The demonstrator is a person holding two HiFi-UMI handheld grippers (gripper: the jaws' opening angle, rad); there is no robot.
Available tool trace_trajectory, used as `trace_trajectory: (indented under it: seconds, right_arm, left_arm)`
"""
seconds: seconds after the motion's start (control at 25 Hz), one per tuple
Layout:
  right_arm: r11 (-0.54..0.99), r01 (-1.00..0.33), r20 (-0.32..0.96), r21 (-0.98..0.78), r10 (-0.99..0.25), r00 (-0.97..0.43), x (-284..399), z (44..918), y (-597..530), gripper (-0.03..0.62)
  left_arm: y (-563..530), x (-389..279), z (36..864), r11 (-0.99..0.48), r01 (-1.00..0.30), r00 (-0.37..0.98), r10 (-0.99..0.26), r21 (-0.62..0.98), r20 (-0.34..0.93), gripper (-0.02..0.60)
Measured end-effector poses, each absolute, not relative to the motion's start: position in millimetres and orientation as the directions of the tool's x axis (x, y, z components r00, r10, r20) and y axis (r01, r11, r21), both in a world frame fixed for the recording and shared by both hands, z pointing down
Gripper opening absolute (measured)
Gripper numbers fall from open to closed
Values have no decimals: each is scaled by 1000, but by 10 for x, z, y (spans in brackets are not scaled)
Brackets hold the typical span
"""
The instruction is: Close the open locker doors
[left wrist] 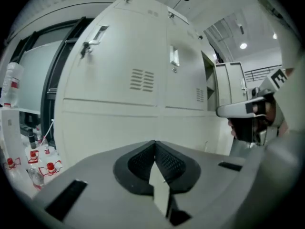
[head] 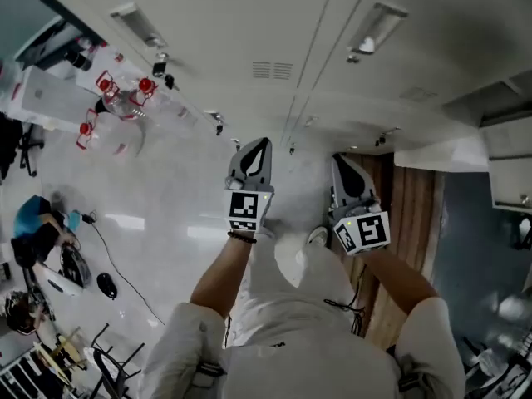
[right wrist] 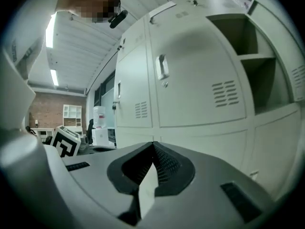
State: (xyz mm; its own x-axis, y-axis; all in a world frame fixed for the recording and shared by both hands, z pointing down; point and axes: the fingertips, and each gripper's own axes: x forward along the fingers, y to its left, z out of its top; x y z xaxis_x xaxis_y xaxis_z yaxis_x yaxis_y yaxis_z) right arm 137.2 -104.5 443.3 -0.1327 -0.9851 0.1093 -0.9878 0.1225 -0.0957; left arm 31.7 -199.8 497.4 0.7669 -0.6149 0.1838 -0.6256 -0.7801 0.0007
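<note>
Looming beyond the closed right tongs [right wrist: 153, 147] stands an open locker [right wrist: 252, 70].

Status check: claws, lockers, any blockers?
Left claw shut, empty. Right claw shut, empty. Open locker compartment ahead right, untouched. No blocker seen.

Straight in front of my left claw [left wrist: 155, 148] stand the lockers [left wrist: 119, 113], with two shut doors [left wrist: 114, 66] side by side. Further right an open door [left wrist: 232, 87] sticks out. Low down on my left are bottles [left wrist: 35, 168]. My right claw [right wrist: 153, 148] faces a shut door [right wrist: 190, 80] too. Right of that door is an open locker [right wrist: 238, 37] with a shelf [right wrist: 257, 56] inside. My left claw's cube [right wrist: 66, 144] sits far to the left of it.
</note>
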Motion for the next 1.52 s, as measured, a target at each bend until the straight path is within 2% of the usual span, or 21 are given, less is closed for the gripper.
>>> trace_trajectory:
  seconds: [0.2,0.44,0.64,0.88,1.2,1.36,1.52]
  right_arm:
    - [7,-994,26,-109,-1000,-10,2258,3690,-384,11]
    - [-199,-973,-5,-121,-980,201,3520,3298,661,11]
    - [-363,-924,-37,-119,-929,369,4452,3079,1531,11]
    - [-473,-873,-32,-121,-877,480,5094,3031,2254,11]
    - [-570,-810,-50,-138,-813,580,5494,3058,2926,11]
    - [-599,-790,-49,-134,-792,609,5580,3093,3161,11]
    - [-613,-780,-55,-125,-780,623,5597,3070,3288,11]
  left_arm:
    - [-1150,1538,4167,-878,-477,875,-471,37,109,4]
    - [-45,3087,3592,-967,-254,967,-252,21,44,4]
    - [949,4194,3336,-999,-50,999,-50,8,11,5]
    - [1947,5082,3232,-990,142,990,143,14,3,5]
    - [2475,5734,3336,-971,235,971,234,-29,52,9]
    - [2521,6049,3507,-978,196,976,188,-68,108,134]
    - [2526,6252,3578,-985,153,982,141,-85,127,143]
